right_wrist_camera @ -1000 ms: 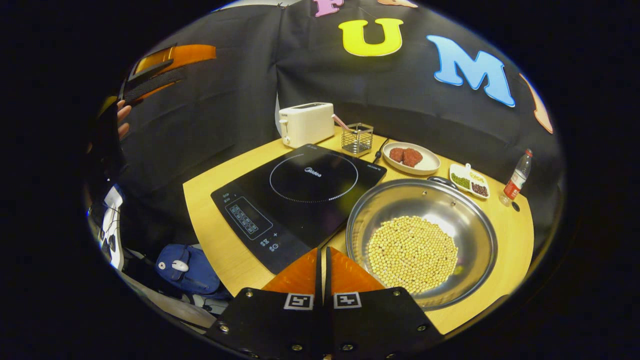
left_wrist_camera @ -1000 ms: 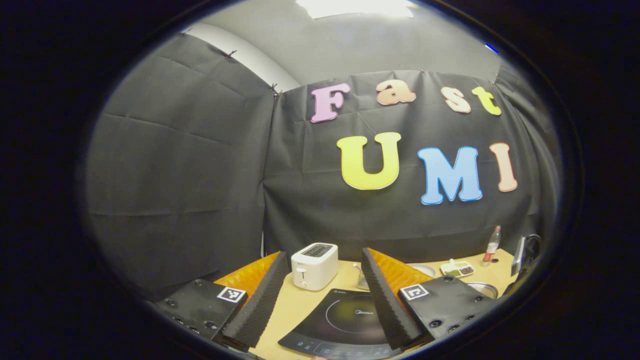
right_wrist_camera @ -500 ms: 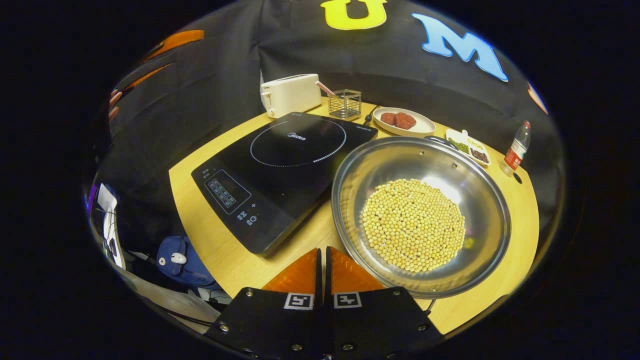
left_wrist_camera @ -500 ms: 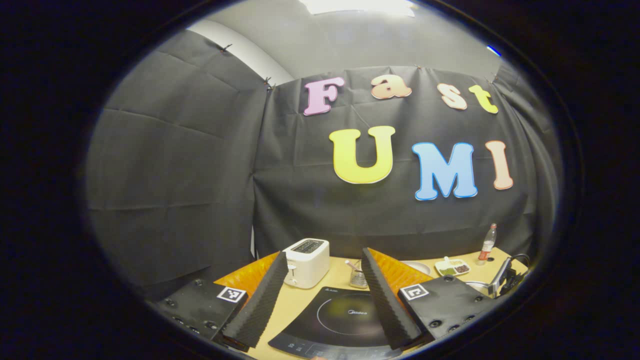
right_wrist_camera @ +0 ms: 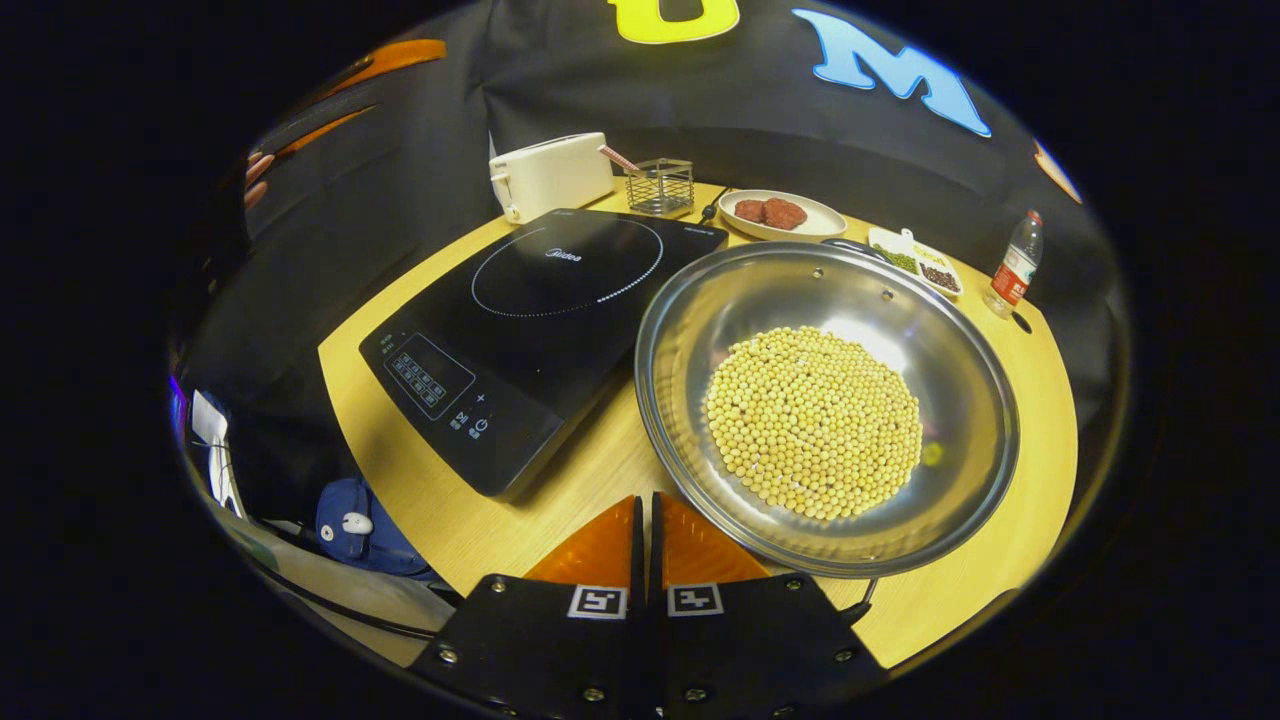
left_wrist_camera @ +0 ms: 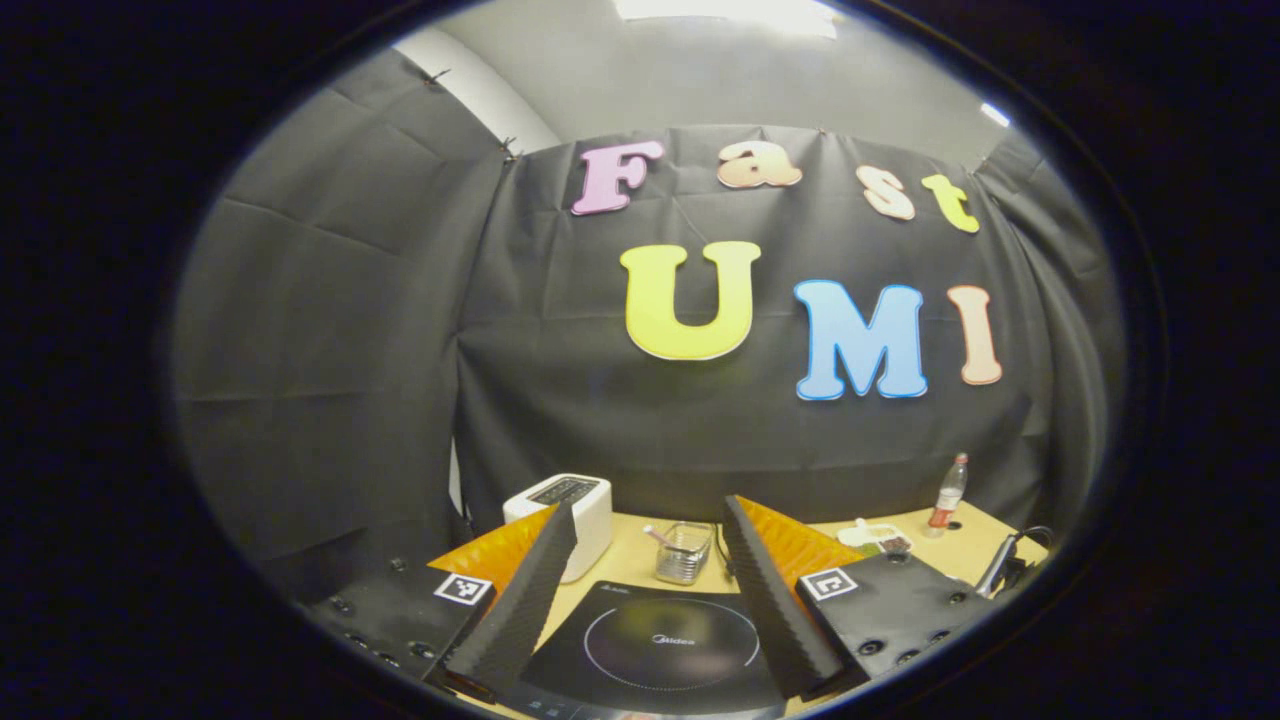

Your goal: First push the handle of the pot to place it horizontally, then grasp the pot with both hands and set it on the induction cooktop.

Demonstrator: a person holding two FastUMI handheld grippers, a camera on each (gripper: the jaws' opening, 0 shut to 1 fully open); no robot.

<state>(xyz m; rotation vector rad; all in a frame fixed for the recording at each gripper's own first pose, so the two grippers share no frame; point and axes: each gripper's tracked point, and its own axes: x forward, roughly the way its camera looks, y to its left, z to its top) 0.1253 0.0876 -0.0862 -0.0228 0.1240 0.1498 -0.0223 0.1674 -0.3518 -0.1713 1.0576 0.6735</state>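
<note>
A wide steel pot [right_wrist_camera: 760,300] holding yellow beans [right_wrist_camera: 815,420] stands on the wooden table, right of the black induction cooktop [right_wrist_camera: 540,310]. One thin loop handle [right_wrist_camera: 858,607] sticks out at its near rim, another [right_wrist_camera: 850,243] at the far rim. My right gripper [right_wrist_camera: 645,505] is shut and empty, just left of the near handle and short of the rim. My left gripper [left_wrist_camera: 648,510] hangs open and empty above the cooktop [left_wrist_camera: 670,650]; it also shows high at the left [right_wrist_camera: 330,100], held by a hand [right_wrist_camera: 255,175].
Behind the cooktop stand a white toaster [right_wrist_camera: 550,175] and a wire basket [right_wrist_camera: 660,187]. A plate of red food [right_wrist_camera: 800,225], a small divided dish [right_wrist_camera: 915,262] and a bottle [right_wrist_camera: 1010,265] line the back right. A blue bag [right_wrist_camera: 350,515] lies below the table's left edge.
My right gripper, still shut, has come closer to the pot's near rim, so the pot looks larger. In the left gripper view the table things have slid left; the gripper stays open.
</note>
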